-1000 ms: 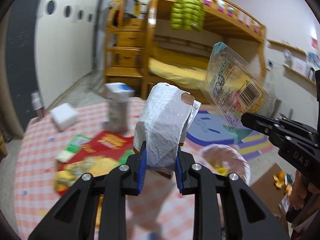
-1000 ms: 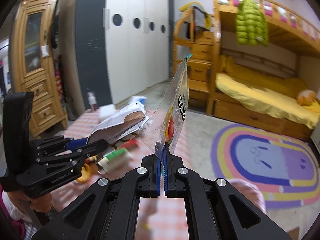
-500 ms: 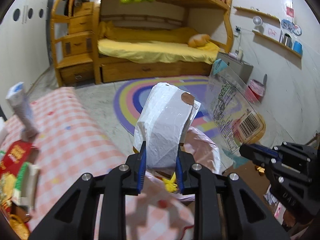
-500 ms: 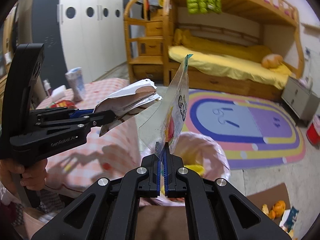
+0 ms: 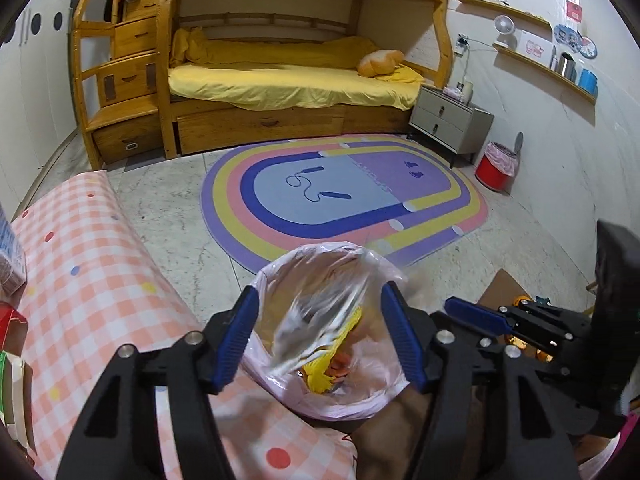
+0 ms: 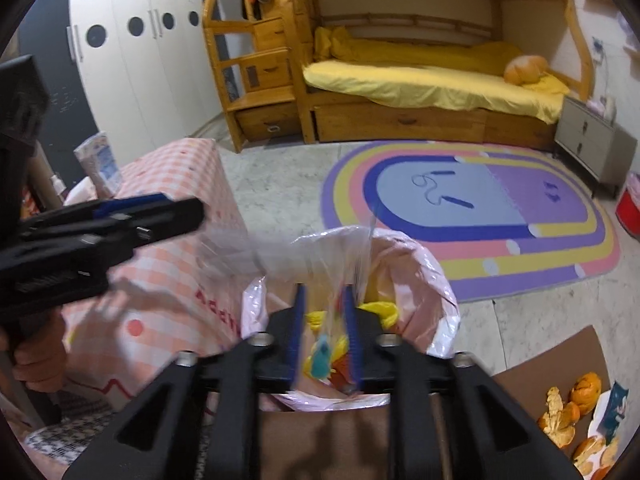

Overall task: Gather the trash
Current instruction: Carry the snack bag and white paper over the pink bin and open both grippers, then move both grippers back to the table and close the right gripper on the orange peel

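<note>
Hovering spread over the crinkly pink bin bag [image 5: 372,400], both grippers' fingers [image 5: 236,340] [image 6: 296,332] (blue-padded) flank blurred, seemingly clear wrappers [image 5: 320,316].

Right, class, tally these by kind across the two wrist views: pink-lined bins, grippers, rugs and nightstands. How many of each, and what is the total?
Pink-lined bins: 2 (near bin, red bin)
Grippers: 2 (left gripper, right gripper)
Rugs: 1 (rug)
Nightstands: 1 (nightstand)
Total: 6
</note>
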A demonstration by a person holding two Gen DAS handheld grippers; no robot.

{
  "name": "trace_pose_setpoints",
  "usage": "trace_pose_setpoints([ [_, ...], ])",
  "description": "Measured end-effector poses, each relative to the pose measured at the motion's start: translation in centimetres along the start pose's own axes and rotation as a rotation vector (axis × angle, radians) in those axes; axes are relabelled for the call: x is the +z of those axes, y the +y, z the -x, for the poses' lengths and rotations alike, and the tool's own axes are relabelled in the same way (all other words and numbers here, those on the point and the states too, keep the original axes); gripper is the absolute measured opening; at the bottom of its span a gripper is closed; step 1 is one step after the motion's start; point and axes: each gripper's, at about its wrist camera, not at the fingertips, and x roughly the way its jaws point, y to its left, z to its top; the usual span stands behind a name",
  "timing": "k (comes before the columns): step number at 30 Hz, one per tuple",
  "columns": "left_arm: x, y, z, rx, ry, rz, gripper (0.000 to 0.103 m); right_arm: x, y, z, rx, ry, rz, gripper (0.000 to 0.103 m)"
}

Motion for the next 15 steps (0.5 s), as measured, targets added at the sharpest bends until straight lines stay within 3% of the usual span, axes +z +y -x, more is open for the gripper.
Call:
trace_pose_setpoints([
  [6, 0.6, 1.9, 3.1, 0.067, -0.053, 0.065, 0.062, 0.4, 0.3, 2.4, -0.033, -0.047, 0.004, 0.033],
  [15, -1.3, 5.8, 11.8, 0.268, -0.15, 0.103, 0.062, 3.1, 6.4, 8.3, 0.052, -0.148, 0.078, 0.033],
])
